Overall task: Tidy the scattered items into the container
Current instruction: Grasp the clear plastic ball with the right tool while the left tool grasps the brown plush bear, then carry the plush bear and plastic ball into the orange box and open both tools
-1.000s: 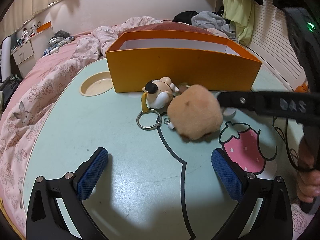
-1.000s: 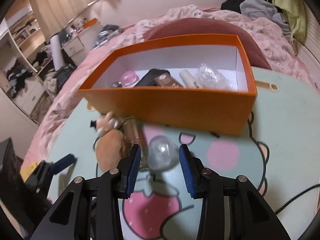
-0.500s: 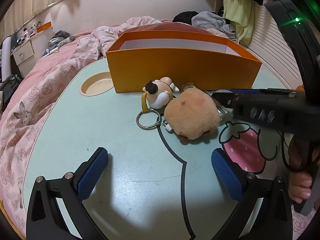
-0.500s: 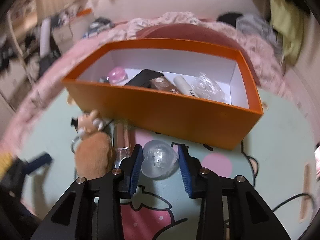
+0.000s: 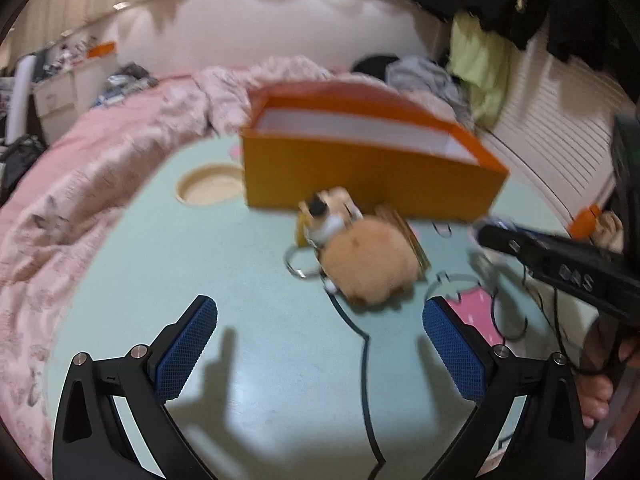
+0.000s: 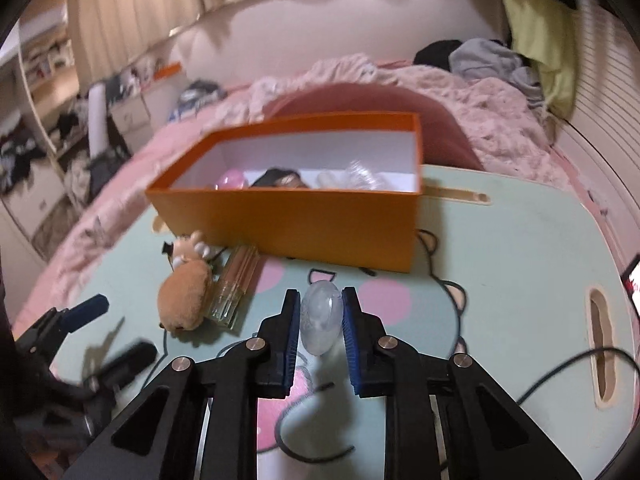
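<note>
Two grippers: you are holding one in each hand over the mint-green table (image 6: 520, 240).
Right gripper (image 6: 320, 316): you are clamping a clear egg-shaped capsule (image 6: 321, 316) between its blue pads, which are pressing on both sides of it; the capsule is sitting above the table's pink print, just in front of the box.
Left gripper (image 5: 320, 344): you are keeping its fingers spread wide with nothing between them; it is hovering over bare tabletop, short of the plush.
Plush toy (image 5: 370, 258): it is lying on the table beyond the left gripper, near the orange wall.
Keychain figure (image 5: 330, 216): it is lying just beside the plush, with a metal ring (image 5: 298, 264) at the plush's left.
Glass bottle (image 6: 234, 286): it is lying flat, touching the plush's right side.
Orange box (image 6: 288, 224): it is standing open on the table's far half, already holding a pink item, a dark item and clear wrapping.
Surroundings: a pink floral quilt (image 5: 80, 184) is lying around the table.
</note>
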{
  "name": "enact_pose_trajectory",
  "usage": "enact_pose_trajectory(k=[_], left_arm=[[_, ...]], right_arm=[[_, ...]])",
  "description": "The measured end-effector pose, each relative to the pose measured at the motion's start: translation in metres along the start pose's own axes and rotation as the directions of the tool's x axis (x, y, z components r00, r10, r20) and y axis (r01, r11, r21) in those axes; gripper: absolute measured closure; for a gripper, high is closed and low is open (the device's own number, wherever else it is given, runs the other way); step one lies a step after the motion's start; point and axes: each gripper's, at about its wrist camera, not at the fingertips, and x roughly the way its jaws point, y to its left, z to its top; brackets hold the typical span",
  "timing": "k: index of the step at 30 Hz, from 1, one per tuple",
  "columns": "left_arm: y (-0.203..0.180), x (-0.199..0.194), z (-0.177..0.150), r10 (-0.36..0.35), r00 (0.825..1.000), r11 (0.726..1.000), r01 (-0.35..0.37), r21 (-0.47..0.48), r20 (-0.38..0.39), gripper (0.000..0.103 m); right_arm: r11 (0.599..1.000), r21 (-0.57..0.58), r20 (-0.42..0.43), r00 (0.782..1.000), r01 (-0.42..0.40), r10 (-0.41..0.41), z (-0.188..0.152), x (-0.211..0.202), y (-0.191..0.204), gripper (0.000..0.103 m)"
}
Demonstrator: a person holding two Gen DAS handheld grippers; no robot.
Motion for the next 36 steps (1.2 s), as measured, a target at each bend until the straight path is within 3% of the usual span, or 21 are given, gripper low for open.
enact_pose_trajectory(k=[2,9,11,12,13,14,25,31,36], left_arm=[[-0.002,0.005,0.006,-0.017,1.000,1.000,0.017,0.001,-0.010,0.017],[-0.013,0.029,0.025,-0.082,0.994,0.997,0.082,-0.005,-0.068,0.018],[-0.018,0.036,0.029,-0.070,0.994,0.998,0.070,-0.002,-0.089,0.020],[-0.018,0.040,0.029,-0.060,0.993,0.998,0.061,0.000,-0.104,0.027],[-0.017,0.044,0.029,-0.076,0.990,0.997,0.076,-0.008,-0.117,0.044],[-0.015,0.046,0.029,-0.103,0.987,0.995,0.100,-0.026,-0.121,0.047],[-0.005,-0.003,0.037,-0.191,0.981,0.980,0.190,-0.053,-0.012,0.050],[-0.003,-0.022,0.089,-0.200,0.977,0.979,0.203,-0.026,0.074,0.050],[-0.012,-0.001,0.146,-0.180,0.980,0.983,0.181,-0.011,0.088,0.050]], right_arm=[[1.000,0.018,0.007,1.000,-0.018,0.018,0.001,-0.001,-0.003,0.083],[1.000,0.016,-0.017,1.000,-0.017,0.017,-0.002,0.003,-0.002,0.083],[1.000,0.018,-0.017,1.000,-0.018,0.018,-0.002,0.003,-0.002,0.083],[1.000,0.019,-0.017,1.000,-0.019,0.019,-0.003,0.003,-0.002,0.083],[1.000,0.021,-0.016,1.000,-0.019,0.020,-0.004,0.002,-0.003,0.083],[1.000,0.023,-0.015,1.000,-0.020,0.020,-0.005,0.002,-0.003,0.083],[0.999,0.015,0.047,0.998,-0.033,0.032,-0.002,-0.012,-0.003,0.083],[0.994,-0.013,0.107,0.988,-0.107,0.108,0.028,-0.038,0.010,0.083],[0.998,-0.043,0.144,0.988,-0.055,0.061,0.083,-0.031,0.018,0.083]])
